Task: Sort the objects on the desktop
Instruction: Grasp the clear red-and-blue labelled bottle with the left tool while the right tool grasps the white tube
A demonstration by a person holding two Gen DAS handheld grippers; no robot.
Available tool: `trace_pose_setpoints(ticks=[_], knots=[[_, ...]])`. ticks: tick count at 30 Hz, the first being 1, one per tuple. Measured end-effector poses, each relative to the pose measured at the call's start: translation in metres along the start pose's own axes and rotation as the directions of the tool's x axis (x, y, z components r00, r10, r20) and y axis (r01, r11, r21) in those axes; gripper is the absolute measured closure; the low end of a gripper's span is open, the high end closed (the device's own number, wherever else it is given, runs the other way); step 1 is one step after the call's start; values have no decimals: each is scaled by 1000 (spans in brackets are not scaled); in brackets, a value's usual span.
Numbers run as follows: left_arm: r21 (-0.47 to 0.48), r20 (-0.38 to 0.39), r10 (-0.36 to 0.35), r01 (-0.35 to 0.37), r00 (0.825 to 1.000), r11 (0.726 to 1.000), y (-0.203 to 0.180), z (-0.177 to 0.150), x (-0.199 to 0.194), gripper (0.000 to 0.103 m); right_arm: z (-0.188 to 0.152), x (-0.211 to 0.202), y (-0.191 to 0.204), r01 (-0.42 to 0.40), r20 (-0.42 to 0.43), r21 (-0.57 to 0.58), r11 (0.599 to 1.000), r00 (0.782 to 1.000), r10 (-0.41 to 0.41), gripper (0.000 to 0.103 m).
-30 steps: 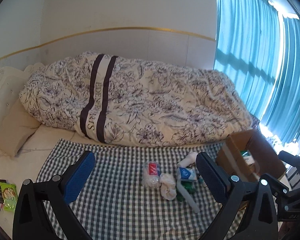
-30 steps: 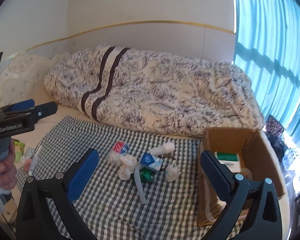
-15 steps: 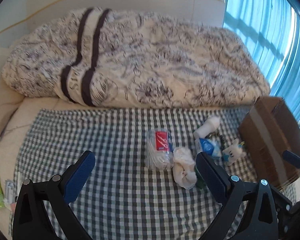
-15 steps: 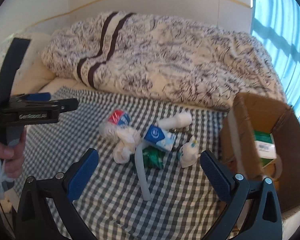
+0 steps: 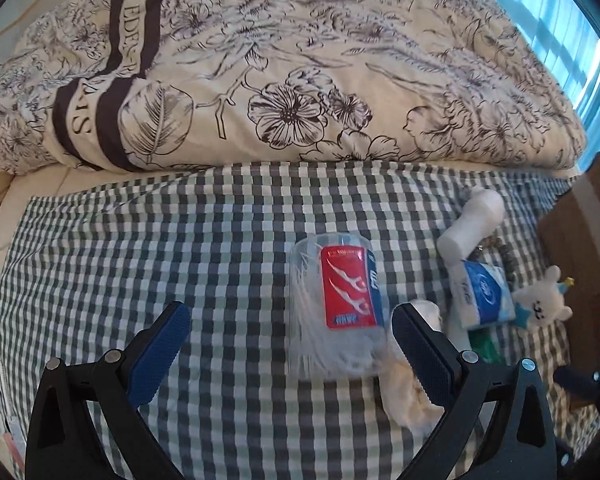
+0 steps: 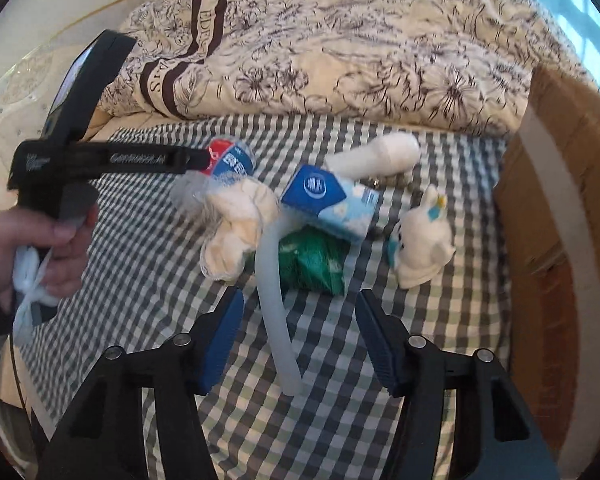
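Both grippers over the checked cloth (image 5: 140, 248), seen from each wrist. We see the left gripper (image 5: 288, 344) with its jaws wide apart and empty, the clear swab tub (image 5: 336, 308) lying on its side between the fingers but not yet touched by either, as far as we can tell. The right gripper (image 6: 298, 340) also stands with jaws apart and empty, straddling the pale tube (image 6: 276, 308) without contact.

Progress, as we judge it: early. The pile lies unsorted on the cloth, and the box (image 6: 572, 208) stands at the cloth's right edge; its inside is hidden in these views, so we cannot say what it already holds. Everything visible on the cloth remains to be moved.

Count, from the right wrist view:
- one swab tub, leftmost of the pile, partly behind the left gripper;
- one cream sock (image 6: 236, 228), touching the tub;
- one blue tissue pack (image 6: 328, 200), resting over the tube;
- one tube, running from under the pack toward the right gripper;
- one green packet (image 6: 312, 260), beneath the pack;
- one white bottle (image 6: 376, 156), behind the pack;
- one plush toy (image 6: 420, 240), nearest the box;
- one dark beaded string behind the pack, too small to identify;
- one box.

The quilt (image 5: 300, 60) lies beyond the cloth.
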State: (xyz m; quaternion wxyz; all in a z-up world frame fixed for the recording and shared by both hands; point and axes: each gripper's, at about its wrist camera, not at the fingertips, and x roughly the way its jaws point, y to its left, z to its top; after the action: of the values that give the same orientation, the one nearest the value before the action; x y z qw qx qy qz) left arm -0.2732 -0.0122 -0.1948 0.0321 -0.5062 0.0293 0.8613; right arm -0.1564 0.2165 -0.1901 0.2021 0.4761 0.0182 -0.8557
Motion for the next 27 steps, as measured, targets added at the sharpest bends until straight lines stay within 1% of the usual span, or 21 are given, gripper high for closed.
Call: trace_pose_setpoints(ticks=[3,5,8,11,13,14,15,16,17,18,19,20,24,27], knots=[[25,-21,16,-15,1000,1000,-3,3,15,0,-2,10,3,-37,-31,8,999,999,38,53],[30,-24,-2,3,1000,1000,-5,4,22,0,-3,15,6,-41,-43,-2,999,998,41,56],[34,-30,-1,2,1000,999,-8,7,30,0,-4,20,8,-50,-60,-7,999,997,49,61],[46,-76,-12,16,997,999,-12,9,46,0,-6,26,10,-55,-79,-14,998,995,54,66],[60,-103,14,-8,995,998,-14,8,59,0,-9,28,11,-53,-91,-23,998,995,51,71],[55,-113,17,-11,993,998,-14,7,64,1,-10,28,12,-53,-95,-26,998,994,50,77],[32,-128,3,1,992,999,-10,6,70,8,-11,28,13,-54,-98,-28,998,994,51,80],[0,-141,-13,13,990,1000,-5,5,74,14,-12,28,13,-56,-99,-29,998,994,53,80],[-26,-146,-18,14,989,1000,0,3,76,23,-13,28,13,-57,-99,-31,998,994,54,80],[-51,-135,-26,19,991,999,5,2,75,31,-14,28,12,-59,-100,-32,998,993,55,80],[-60,-123,-17,9,992,998,8,1,73,37,-15,29,11,-60,-100,-31,998,993,56,80],[-64,-117,-12,5,993,998,11,1,71,41,-16,29,10,-61,-101,-29,998,993,58,81],[-104,-100,-13,2,995,995,25,-2,62,41,-20,29,8,-73,-101,-10,997,992,71,80],[-148,-84,-30,17,996,989,37,-6,54,41,-24,29,8,-81,-100,1,997,992,80,80]])
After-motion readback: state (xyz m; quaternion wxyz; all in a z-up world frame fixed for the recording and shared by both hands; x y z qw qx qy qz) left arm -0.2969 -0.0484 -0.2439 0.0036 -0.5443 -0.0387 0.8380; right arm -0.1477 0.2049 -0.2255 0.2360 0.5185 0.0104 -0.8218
